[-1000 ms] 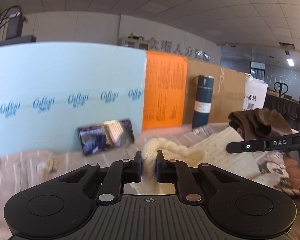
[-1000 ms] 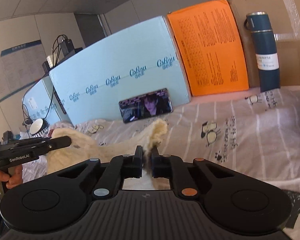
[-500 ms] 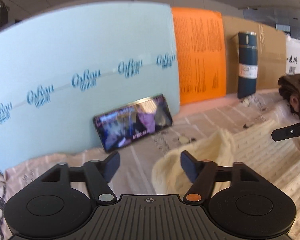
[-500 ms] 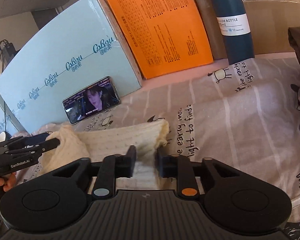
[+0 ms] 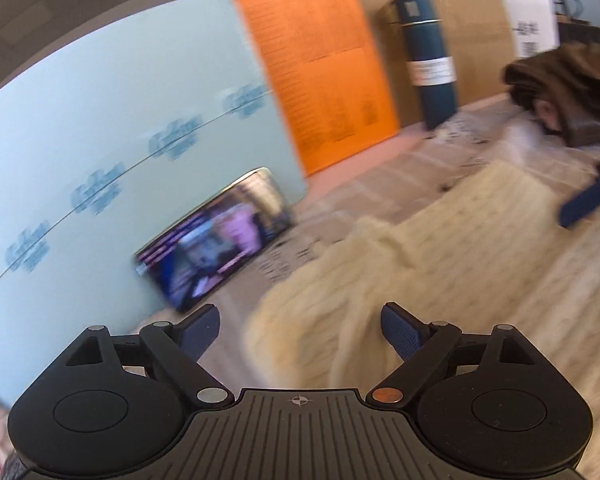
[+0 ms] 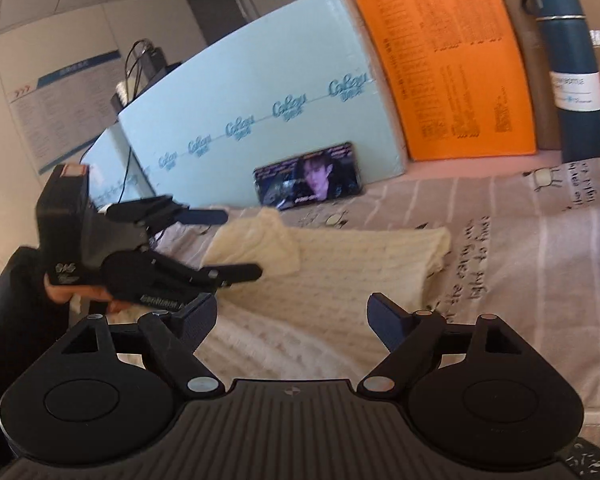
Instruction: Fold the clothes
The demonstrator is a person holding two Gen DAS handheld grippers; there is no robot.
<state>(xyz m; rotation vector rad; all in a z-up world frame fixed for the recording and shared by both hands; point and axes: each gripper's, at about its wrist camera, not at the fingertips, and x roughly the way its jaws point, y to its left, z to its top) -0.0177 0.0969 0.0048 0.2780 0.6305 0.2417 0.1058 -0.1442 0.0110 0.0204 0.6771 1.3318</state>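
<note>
The cream knit sweater lies spread on the striped bedsheet, in front of the phone. Both grippers hover over it, the left gripper and the right gripper, jaws opening wide, gripping nothing, with sweater below the gaps.

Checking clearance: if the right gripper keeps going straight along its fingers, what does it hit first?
Most likely the cream knit sweater lying on the striped bedsheet: the right gripper, jaws opening with nothing between them, points down at it. Depth is unclear.
</note>
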